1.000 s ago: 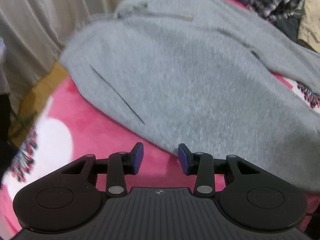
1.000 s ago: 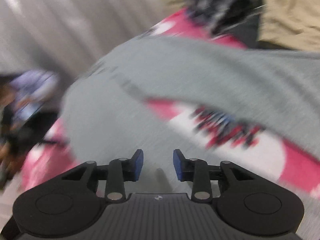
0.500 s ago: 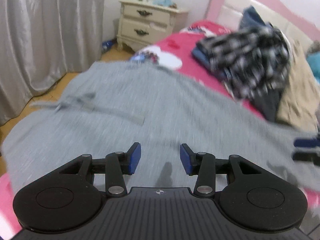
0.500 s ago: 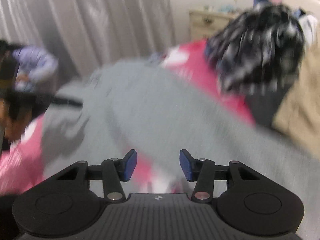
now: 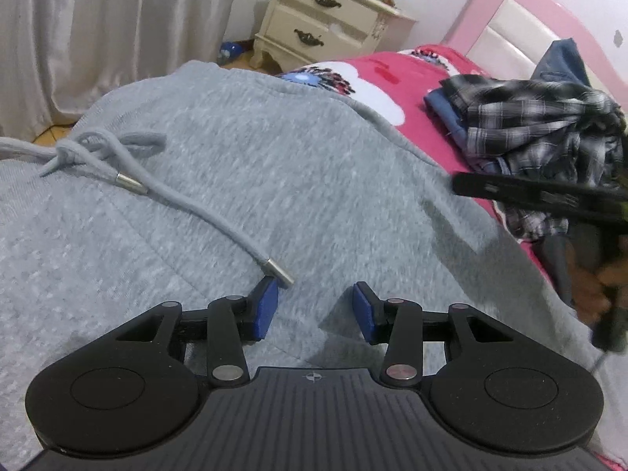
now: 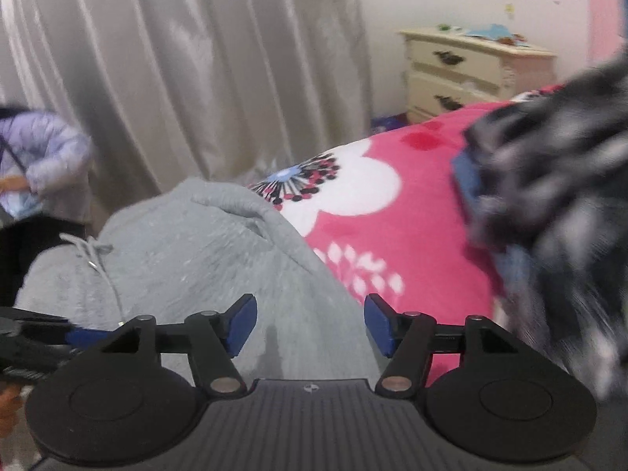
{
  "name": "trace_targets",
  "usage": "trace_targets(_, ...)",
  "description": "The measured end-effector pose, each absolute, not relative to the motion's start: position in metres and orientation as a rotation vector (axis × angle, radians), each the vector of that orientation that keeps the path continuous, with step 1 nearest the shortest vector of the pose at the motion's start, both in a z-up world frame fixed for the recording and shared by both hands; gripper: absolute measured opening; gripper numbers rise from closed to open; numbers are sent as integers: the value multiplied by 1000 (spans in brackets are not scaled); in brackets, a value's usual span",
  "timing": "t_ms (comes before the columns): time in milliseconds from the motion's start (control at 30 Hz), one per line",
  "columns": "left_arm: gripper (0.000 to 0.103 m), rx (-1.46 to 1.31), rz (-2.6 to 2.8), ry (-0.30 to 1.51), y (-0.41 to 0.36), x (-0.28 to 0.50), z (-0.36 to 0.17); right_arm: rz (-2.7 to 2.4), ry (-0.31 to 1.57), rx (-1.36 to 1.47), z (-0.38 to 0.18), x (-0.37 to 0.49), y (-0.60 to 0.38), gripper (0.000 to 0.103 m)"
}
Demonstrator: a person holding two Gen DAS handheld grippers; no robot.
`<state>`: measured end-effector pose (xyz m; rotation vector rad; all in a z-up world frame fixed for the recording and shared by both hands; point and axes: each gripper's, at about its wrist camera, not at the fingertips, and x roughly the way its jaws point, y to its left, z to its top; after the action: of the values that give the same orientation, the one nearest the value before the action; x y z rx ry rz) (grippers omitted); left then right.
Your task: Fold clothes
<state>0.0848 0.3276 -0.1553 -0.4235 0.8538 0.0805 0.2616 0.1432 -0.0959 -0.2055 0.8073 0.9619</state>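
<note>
A: On the pink bed cover [image 5: 396,78], grey sweatpants [image 5: 243,165] spread flat, waistband end toward the curtain [image 5: 98,19]. Drawstring [image 5: 129,165] tied in a bow, one metal-tipped end lying just beside the left finger pad.

B: Left gripper [image 5: 314,310]?

A: Jaws apart, nothing between them, low over the grey fabric. Contact with it: can't tell.

B: Right gripper [image 6: 310,324]?

A: Jaws spread wide, empty, over the sweatpants' edge where grey meets pink. Its view is blurred on the right.

B: Other stuff?

A: Plaid shirt [image 5: 541,117] heaped on blue clothing [image 5: 447,106] further up the bed, apart from the sweatpants. Cream nightstand [image 5: 325,27] by the pink headboard [image 5: 510,19].
</note>
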Motion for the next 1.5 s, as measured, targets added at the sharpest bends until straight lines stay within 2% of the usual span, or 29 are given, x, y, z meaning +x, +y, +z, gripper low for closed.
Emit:
trace_targets(100,43,-444,73,853,330,84,-156,960,815,-249,-101,261,157,66)
trace_targets(167,43,-472,70,854,334,84,-155,952,791,-298,-100,252,163,56)
trace_targets(200,43,-483,69,854,336,84,-156,947,779,-322,-99,248,166,37)
trace_targets(233,43,-490,68,854,337,85,-156,943,767,-346,-99,243,168,13)
trace_targets(300,43,-477,68,860,336,86,-155,933,742,-394,-97,234,174,6)
trace_targets(433,43,-546,76,869,348,81,-136,958,623,-398,-71,198,161,6)
trace_targets(533,46,-669,65,777,373,52,-108,1009,516,-476,-64,141,155,6)
trace_targets(633,55,-826,34,694,400,14,-87,1058,406,-553,-58,84,149,6)
trace_targets(800,57,-972,-6,709,411,-30,-87,1130,223,-684,-50,-12,139,6)
trace_targets(867,62,-952,-25,722,406,-38,-87,1135,177,-770,-65,-51,140,6)
trace_targets(933,66,-875,-19,761,394,-39,-85,1140,150,-848,-82,-83,142,6)
trace_targets(1067,66,-622,5,832,364,-22,-73,1114,97,-1005,-114,-114,147,6)
trace_targets(1267,67,-117,71,873,295,54,-52,1102,98,-1086,-124,-119,160,6)
trace_targets(1433,66,361,137,1017,236,126,-84,1104,119,-1118,-127,-118,169,7)
trace_targets(1500,58,428,160,1087,235,139,-104,1102,129,-1127,-128,-118,173,7)
